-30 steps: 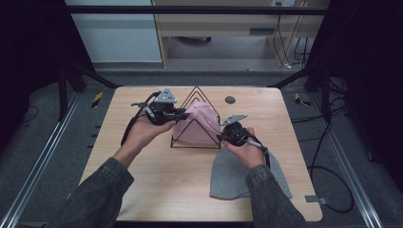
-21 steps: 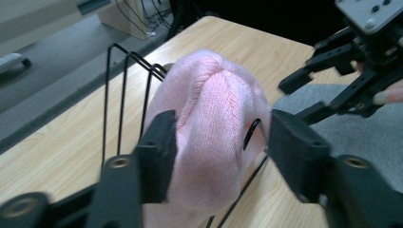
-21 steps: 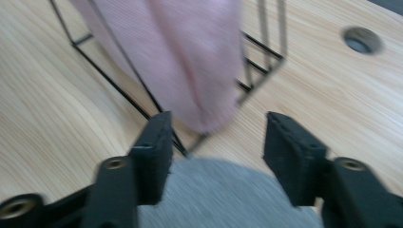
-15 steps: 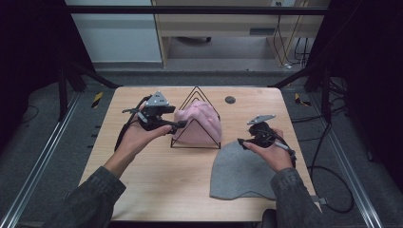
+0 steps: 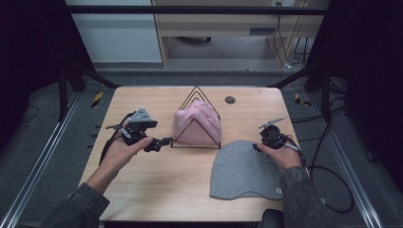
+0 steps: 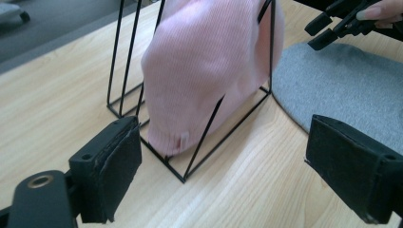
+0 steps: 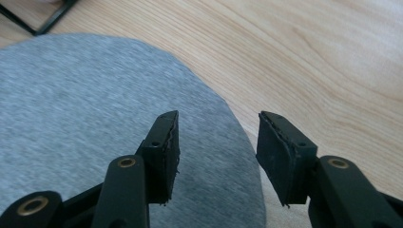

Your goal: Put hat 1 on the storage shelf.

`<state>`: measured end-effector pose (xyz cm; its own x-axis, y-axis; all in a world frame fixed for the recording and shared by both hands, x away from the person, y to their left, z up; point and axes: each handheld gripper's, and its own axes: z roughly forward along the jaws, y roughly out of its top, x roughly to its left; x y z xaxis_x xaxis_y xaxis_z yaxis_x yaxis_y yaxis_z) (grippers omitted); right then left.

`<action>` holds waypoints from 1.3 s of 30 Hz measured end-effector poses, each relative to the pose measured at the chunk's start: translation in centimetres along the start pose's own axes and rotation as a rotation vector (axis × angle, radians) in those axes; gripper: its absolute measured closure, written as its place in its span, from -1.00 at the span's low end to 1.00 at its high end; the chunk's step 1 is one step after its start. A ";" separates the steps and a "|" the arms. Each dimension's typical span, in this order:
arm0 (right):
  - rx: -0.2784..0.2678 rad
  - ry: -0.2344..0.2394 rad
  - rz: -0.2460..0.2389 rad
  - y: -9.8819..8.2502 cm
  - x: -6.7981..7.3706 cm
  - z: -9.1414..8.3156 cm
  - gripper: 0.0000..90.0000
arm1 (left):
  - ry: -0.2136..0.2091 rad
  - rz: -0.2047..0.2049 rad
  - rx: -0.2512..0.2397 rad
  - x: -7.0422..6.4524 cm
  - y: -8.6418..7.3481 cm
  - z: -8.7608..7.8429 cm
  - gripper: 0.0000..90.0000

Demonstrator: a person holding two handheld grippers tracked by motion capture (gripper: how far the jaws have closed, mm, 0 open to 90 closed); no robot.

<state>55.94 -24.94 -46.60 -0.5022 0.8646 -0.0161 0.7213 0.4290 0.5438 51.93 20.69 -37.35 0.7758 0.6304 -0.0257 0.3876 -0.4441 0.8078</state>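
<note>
Since both grippers hang free of the cloth, the work reads as hats being draped on a wire stand, one done and one waiting.

Grey hat [image 5: 243, 170]: flat on the bench, its curved edge right under the right gripper [image 7: 217, 154]; probably laid flat so an edge is easy to pick up.

Right gripper fingers: half apart with only grey knit beneath them, nothing pinched; they have just been closing from a wider spread.

Pink hat [image 6: 209, 71]: draped over the black wire stand [image 6: 199, 156], just ahead of the left gripper [image 6: 228, 180], hanging by its own weight with its hem near the stand's base.

Left gripper fingers: spread wide, holding nothing, having just been opening; apart from the pink knit, which suggests a let-go.

Bench [image 5: 157, 185]: bare pale wood around both hats.

Small dark disc [image 5: 230, 99]: beyond the stand, well away from both grippers.

In the way: the stand's front wires sit between the left fingers and the pink hat; the stand's corner lies just beside the grey hat, so lifting it could catch a wire.
</note>
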 end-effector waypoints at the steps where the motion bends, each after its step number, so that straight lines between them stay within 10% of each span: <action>1: 0.005 -0.001 0.006 0.0 -0.1 0.1 0.11 | 0.003 -0.003 0.006 0.1 -0.3 0.0 -0.76; 17: 0.053 0.024 0.022 -0.3 -0.5 1.1 0.15 | -0.019 -0.032 0.037 -0.1 -3.0 -0.1 -0.75; 30: 0.060 0.084 -0.020 -0.6 0.2 0.8 0.89 | -0.036 -0.041 0.046 -0.6 -3.7 0.0 -0.75; 39: -0.032 0.079 -0.101 -0.7 2.1 -2.7 0.91 | -0.059 -0.083 0.060 -1.0 -4.5 -0.4 -0.80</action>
<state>53.12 -24.13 -44.74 -0.6083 0.7937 -0.0066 0.6503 0.5032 0.5691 49.18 22.30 -40.72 0.7675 0.6284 -0.1271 0.4790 -0.4303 0.7651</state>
